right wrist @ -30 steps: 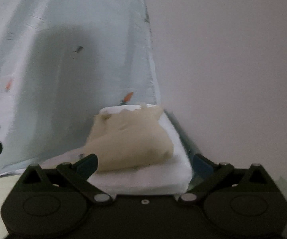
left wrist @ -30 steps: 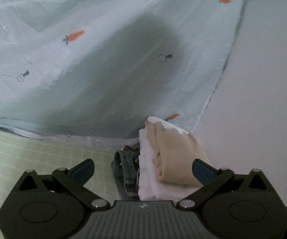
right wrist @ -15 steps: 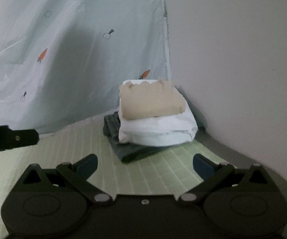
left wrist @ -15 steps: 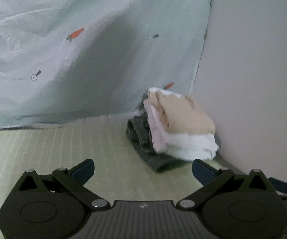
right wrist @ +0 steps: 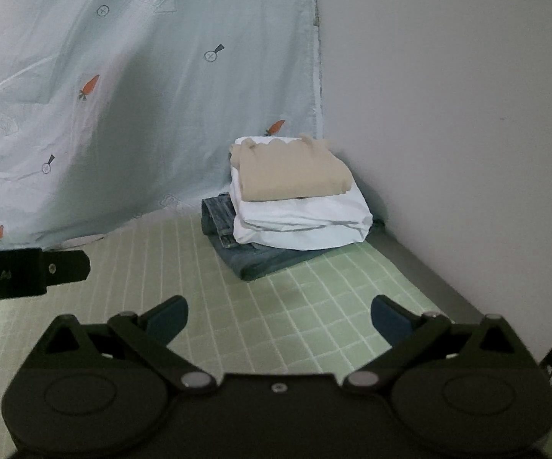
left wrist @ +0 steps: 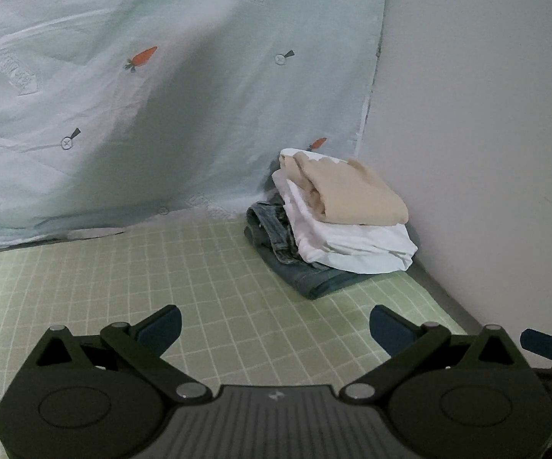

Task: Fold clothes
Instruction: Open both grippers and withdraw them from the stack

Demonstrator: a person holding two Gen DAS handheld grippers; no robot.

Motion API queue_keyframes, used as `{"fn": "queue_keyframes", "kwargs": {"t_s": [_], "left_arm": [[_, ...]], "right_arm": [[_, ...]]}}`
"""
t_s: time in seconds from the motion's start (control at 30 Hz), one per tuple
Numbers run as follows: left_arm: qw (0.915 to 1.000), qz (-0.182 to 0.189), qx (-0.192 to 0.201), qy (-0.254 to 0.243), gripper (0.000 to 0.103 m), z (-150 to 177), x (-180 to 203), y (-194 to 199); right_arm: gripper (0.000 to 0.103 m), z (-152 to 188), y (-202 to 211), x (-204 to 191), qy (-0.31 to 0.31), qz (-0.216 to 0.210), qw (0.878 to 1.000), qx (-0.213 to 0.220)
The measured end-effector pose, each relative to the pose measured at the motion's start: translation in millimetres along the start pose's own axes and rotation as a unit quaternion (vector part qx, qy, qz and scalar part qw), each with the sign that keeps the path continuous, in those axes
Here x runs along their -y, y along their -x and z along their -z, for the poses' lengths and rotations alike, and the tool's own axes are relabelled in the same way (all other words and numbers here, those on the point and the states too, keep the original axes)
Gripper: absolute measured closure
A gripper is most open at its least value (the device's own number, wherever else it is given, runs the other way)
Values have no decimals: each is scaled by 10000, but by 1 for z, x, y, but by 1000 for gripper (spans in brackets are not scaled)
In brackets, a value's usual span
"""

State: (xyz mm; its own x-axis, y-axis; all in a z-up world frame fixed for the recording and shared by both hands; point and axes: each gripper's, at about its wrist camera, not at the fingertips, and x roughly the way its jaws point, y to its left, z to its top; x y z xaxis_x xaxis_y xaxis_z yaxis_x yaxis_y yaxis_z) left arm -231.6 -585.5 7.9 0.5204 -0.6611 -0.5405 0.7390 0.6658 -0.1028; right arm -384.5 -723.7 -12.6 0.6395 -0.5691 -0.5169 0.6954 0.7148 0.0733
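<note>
A stack of folded clothes sits in the far corner of the bed. A beige garment (left wrist: 352,195) (right wrist: 291,176) lies on top, over a white one (left wrist: 356,244) (right wrist: 298,222), with folded jeans (left wrist: 295,267) (right wrist: 249,256) at the bottom. My left gripper (left wrist: 276,325) is open and empty, well short of the stack. My right gripper (right wrist: 279,315) is open too, with nothing between its fingers, facing the stack from a distance. Part of the left gripper (right wrist: 27,271) shows at the left edge of the right wrist view.
The bed has a green checked sheet (left wrist: 161,287) (right wrist: 314,306). A pale blue cloth with carrot prints (left wrist: 142,95) (right wrist: 122,95) hangs behind the stack. A plain wall (left wrist: 486,134) (right wrist: 448,114) closes the right side, and the bed edge (right wrist: 436,275) runs along it.
Both grippers have drawn back from the stack, which now looks smaller and farther away. More of the green sheet shows in front. Both stayed open.
</note>
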Motion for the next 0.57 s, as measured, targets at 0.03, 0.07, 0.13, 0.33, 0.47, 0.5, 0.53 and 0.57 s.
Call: {"fn": "queue_keyframes", "kwargs": {"t_s": [0.03,0.07,0.13,0.33,0.47,0.5,0.53,0.57], "left_arm": [[10000,23,0,-11,0,0,0,1],[10000,43,1,-26,0,0,-1,2],[10000,70,4,-57,0,1,-2,3],[9999,115,5,-112,0,1,-2,3],[9998,148,30,-114,0,-1,-2,4],[9998,149,35,-109,0,-1,-2,4],[9998,138,42,-103,0,-2,-2,4],[9999,126,45,-101,0,-2,-2,4]], "right_arm": [[0,1,1,-1,-12,17,10000,1],[0,2,2,-2,-24,33,10000,1],[0,2,4,-3,-37,73,10000,15],[0,3,7,-6,-41,160,9998,59],[0,2,7,-7,-25,180,9998,72],[0,2,7,-7,-22,185,9998,75],[0,2,7,-7,-15,185,9998,83],[0,2,7,-7,-10,183,9998,87]]}}
